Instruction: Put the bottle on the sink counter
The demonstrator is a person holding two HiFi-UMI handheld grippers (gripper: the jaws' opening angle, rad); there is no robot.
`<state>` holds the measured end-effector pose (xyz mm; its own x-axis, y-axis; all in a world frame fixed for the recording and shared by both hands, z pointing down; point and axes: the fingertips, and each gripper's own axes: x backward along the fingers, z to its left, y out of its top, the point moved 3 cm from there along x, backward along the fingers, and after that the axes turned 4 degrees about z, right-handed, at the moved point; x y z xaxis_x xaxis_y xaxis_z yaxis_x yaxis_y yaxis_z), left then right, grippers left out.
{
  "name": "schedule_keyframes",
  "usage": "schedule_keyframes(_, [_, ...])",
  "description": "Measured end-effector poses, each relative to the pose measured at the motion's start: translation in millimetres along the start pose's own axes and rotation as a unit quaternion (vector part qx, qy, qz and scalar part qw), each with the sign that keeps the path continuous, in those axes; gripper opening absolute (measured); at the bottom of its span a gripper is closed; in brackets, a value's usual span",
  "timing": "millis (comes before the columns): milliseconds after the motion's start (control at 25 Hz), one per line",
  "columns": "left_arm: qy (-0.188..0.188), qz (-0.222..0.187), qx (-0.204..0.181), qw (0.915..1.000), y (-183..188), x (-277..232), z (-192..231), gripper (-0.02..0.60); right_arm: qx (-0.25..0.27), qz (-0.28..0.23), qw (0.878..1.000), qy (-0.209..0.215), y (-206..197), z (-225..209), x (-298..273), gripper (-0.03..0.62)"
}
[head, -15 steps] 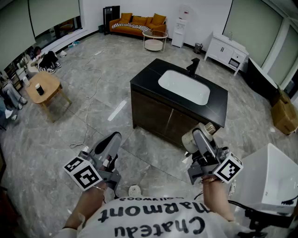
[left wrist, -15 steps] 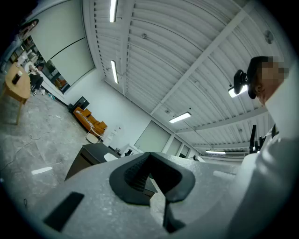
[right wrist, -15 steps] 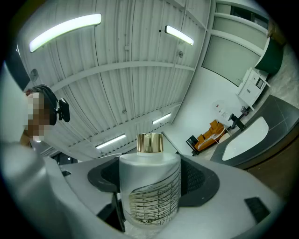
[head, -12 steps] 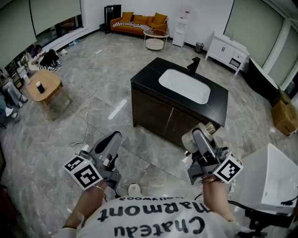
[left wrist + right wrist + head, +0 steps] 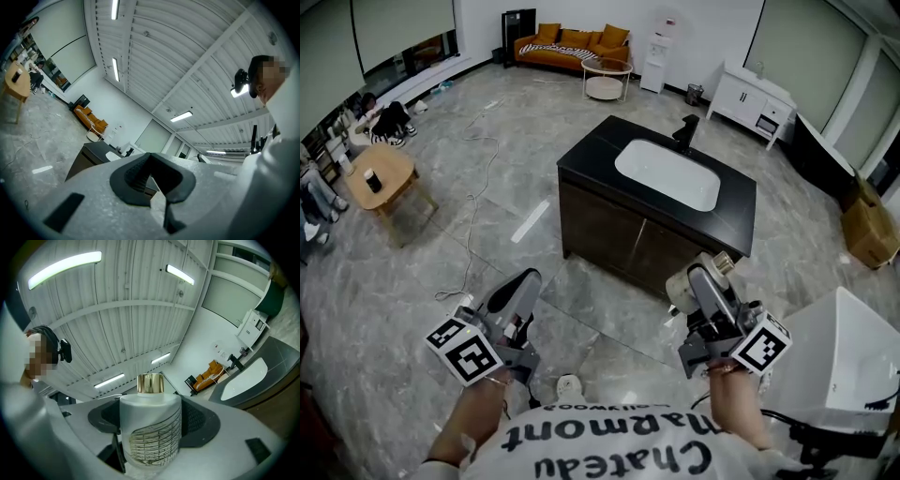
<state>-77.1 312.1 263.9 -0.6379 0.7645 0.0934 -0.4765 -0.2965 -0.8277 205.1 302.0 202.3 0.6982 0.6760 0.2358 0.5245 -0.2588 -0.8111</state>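
A white bottle with a gold cap and a gold line pattern stands upright between the dark pads of my right gripper, which is shut on it. In the head view that bottle rides in the right gripper at lower right, short of the sink counter, a black top with a white basin and a dark tap. The left gripper hangs at lower left; its pads meet at the tips with nothing between them.
A white appliance stands close on my right. A cable trails over the grey tiled floor to the left of the counter. A wooden side table sits far left, an orange sofa at the back, and a white cabinet at back right.
The counter has slid slightly up and left in the head view as I shifted. Both grippers keep their places and the bottle stays held.
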Motion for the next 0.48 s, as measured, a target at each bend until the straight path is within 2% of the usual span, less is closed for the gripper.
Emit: schedule_keyframes(480, [-0.037, 0.018, -0.028, 0.9988, 52, -31, 35, 0.015, 0.033, 0.006, 0.999, -0.019, 5, -10, -63, 0.341])
